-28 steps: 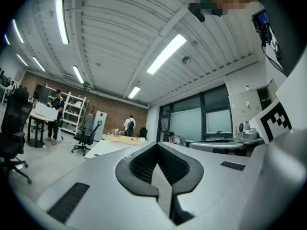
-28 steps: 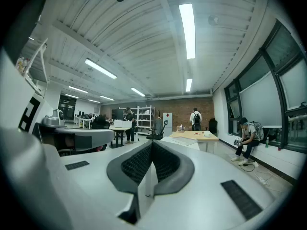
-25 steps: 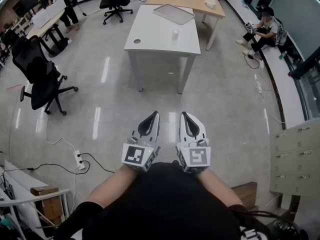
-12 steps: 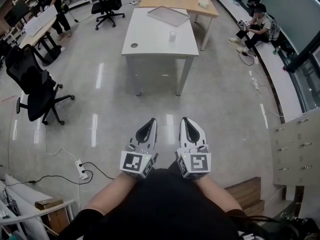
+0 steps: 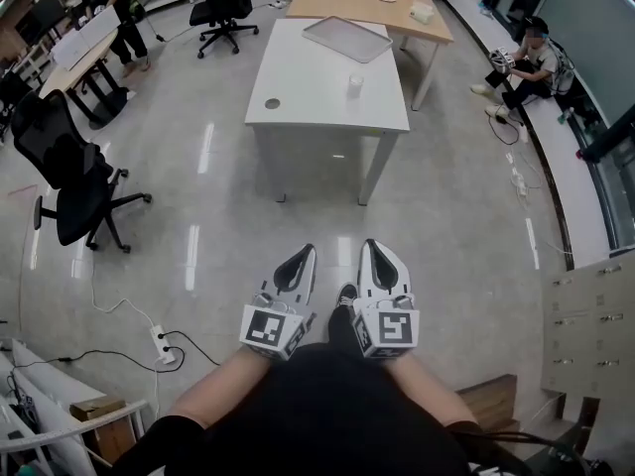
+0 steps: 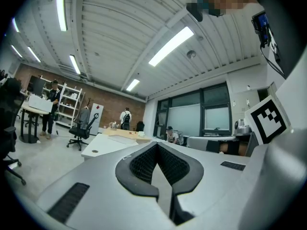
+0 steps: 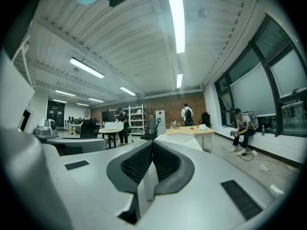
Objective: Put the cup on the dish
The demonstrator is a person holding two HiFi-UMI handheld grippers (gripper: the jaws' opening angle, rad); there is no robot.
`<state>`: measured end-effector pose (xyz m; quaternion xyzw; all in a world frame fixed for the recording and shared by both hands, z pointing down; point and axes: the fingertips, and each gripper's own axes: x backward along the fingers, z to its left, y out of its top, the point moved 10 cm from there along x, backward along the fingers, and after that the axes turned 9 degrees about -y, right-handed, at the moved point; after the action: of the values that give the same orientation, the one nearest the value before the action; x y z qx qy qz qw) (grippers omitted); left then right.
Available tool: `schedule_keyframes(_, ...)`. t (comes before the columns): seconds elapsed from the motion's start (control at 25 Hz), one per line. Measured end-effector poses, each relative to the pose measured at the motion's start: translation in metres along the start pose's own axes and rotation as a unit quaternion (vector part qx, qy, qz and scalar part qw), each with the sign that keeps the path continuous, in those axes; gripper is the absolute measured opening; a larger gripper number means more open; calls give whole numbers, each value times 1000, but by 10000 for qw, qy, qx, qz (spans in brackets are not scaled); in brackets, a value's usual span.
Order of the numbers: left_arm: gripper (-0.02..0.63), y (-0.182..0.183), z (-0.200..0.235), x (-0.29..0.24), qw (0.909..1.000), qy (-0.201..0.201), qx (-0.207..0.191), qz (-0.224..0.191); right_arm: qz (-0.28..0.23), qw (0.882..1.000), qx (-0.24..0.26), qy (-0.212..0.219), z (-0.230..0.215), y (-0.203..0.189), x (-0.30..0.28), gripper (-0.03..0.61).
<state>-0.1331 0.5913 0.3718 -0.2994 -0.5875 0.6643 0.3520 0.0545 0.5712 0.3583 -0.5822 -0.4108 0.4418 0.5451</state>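
Note:
A small clear cup (image 5: pixel 354 84) stands on the white table (image 5: pixel 317 67) far ahead of me. A small round dish (image 5: pixel 272 103) lies near that table's left front corner, well apart from the cup. Both grippers are held side by side at my waist, over the floor and far from the table. My left gripper (image 5: pixel 301 257) is shut with nothing in it, and its jaws (image 6: pixel 157 144) meet tip to tip. My right gripper (image 5: pixel 374 251) is shut and empty too, as its own view (image 7: pixel 152 143) shows. The dish (image 6: pixel 95 152) shows as a small dot on the table.
A metal tray (image 5: pixel 346 38) lies at the white table's far end, with a wooden table (image 5: pixel 377 0) behind it. A black office chair (image 5: pixel 69 181) stands at left. A power strip (image 5: pixel 159 343) and cables lie on the floor. A person (image 5: pixel 524 62) sits at right.
The grippers stay shut and side by side, a little lower in the picture. A dark shoe has come into view between them, and the table sits slightly to the right.

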Motion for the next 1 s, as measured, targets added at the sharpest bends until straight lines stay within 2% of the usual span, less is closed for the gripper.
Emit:
schedule_keyframes(0.2,8,14,24,-89,9997,-96,-212,-18,-10,9997,-5,239,-46,13,-87,12)
schedule_keyframes(0.44,8,17,47,-182,9990,350,-265,128,-26,9984,23,556,-97,23,-166,12)
schedule_keyframes(0.72,8,28,74,-232,9979,561,-294,150,-48,9983,-15,576,-125,34,-223,12)
schedule_keyframes(0.88,8,24,103,-256,9985,524,-55,177,47,9987,20,509,-126,29,-256,12)
schedule_keyframes(1.0,8,21,128,-281,9987,440,-183,165,181,9989,73,436,-129,22,-288,12)
